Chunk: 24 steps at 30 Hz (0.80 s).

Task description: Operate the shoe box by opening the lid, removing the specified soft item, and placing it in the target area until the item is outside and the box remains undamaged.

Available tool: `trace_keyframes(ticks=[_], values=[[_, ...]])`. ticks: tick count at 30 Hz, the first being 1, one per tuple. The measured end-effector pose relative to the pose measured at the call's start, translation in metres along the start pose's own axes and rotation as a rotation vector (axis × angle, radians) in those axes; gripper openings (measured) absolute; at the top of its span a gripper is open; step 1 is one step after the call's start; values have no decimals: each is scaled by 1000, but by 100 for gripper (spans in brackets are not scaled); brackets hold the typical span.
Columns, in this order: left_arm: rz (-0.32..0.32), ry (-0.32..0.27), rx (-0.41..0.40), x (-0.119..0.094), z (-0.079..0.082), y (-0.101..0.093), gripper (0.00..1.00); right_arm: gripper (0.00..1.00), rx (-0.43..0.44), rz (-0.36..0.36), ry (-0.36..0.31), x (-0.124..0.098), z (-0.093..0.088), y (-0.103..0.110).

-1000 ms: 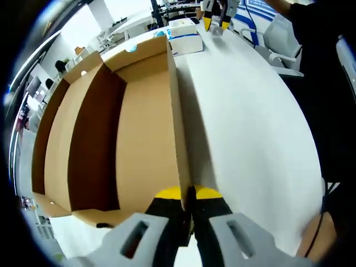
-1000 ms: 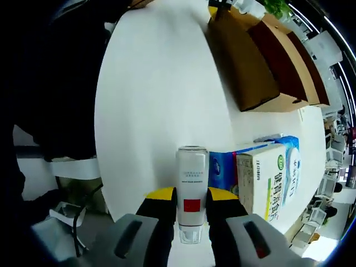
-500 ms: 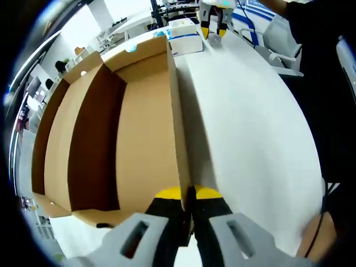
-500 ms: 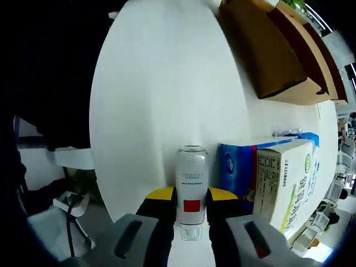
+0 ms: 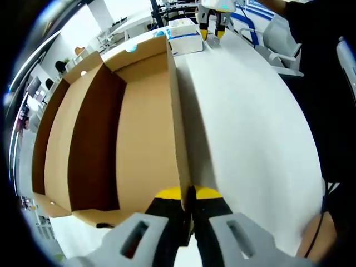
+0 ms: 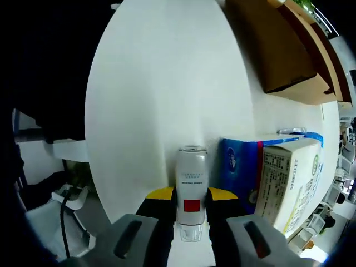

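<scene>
Item one, the shoe box (image 5: 111,139): brown cardboard, lying open on the white table (image 5: 250,111), its interior bare as far as I can see from the left gripper view. My left gripper (image 5: 188,196) is pinched shut on the box's near side wall, yellow tips meeting on the cardboard edge, so I judge it to be steadying the box. Item two, my right gripper (image 6: 191,196): clamped on a small white tube (image 6: 191,183) with a red square on its label and a clear cap toward the camera; it also shows at the far end of the box in the left gripper view (image 5: 212,26). I take this tube to be the removed item, though I cannot tell from here how soft it is. It is outside the box, well beyond the box's far end, held just beside a blue-and-white carton (image 6: 278,172) that stands on the table past that end. Step in hand, as I judge it: placing. The next move calls for lowering the tube onto bare table beside the carton, then parting the right jaws without tipping it, and easing the left off the wall so the cardboard does not crease. Item three, surroundings: a plain white tabletop under the box; beyond it a bright workroom with desks and equipment, too small to detail.
</scene>
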<state>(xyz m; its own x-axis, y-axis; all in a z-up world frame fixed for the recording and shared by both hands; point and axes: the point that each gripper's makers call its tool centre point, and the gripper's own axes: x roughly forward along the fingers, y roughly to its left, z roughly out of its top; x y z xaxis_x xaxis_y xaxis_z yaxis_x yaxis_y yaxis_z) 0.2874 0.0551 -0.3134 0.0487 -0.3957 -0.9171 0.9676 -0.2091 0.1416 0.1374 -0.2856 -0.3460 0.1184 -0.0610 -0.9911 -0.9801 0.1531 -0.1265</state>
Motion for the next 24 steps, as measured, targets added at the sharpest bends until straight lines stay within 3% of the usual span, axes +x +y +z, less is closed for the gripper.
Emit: trace_keyframes(ticks=[24], values=[[-1,0,-1,0,-1,0,4,21,33,0,-20,-4,3,2]])
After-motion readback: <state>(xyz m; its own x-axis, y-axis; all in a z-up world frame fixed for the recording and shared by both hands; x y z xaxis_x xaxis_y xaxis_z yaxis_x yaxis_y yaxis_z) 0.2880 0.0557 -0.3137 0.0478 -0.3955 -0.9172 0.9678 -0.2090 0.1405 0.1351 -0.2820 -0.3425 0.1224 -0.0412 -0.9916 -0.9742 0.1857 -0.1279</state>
